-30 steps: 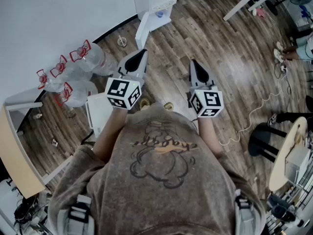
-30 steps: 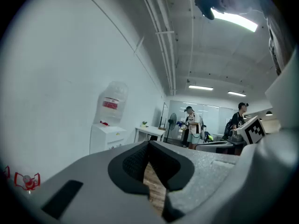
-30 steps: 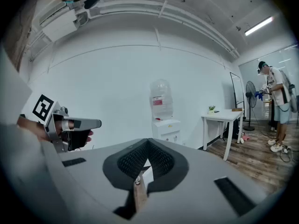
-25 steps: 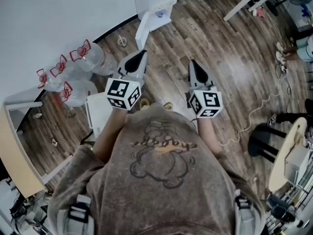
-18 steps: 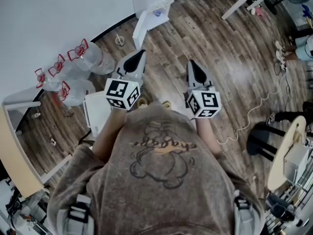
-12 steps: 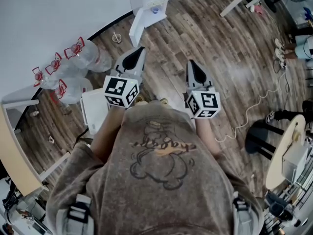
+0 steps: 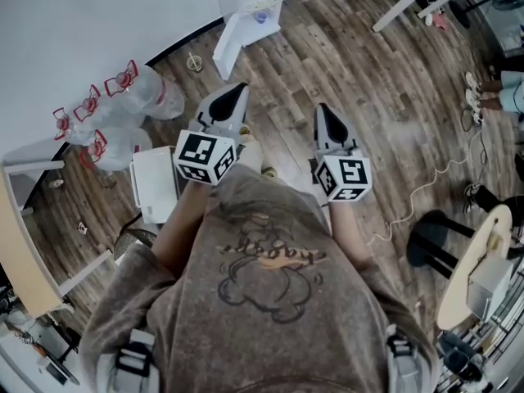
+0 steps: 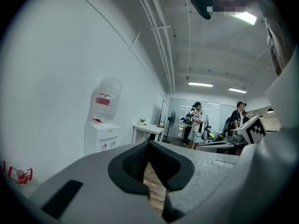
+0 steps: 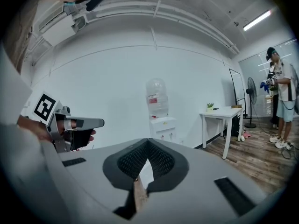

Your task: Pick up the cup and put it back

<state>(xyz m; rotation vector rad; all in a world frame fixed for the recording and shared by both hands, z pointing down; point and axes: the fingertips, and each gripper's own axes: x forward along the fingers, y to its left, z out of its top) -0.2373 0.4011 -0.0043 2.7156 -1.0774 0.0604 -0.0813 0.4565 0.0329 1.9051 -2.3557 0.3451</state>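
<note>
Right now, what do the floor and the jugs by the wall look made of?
Floor: brown wood-look planks with a faint sheen. Grain and seams show, though real wood or laminate is unclear. Jugs: probably clear glossy plastic. The floor shows through them, and the handles are red.

Your head camera looks steeply down past your chest onto the left gripper, the right gripper and the floor. Each gripper camera sits close behind its own jaws, facing roughly level. All three views share the water dispenser.

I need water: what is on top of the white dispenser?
A clear bottle with a red label stands on the dispenser. Its neck is covered, and its water level cannot be seen.
</note>
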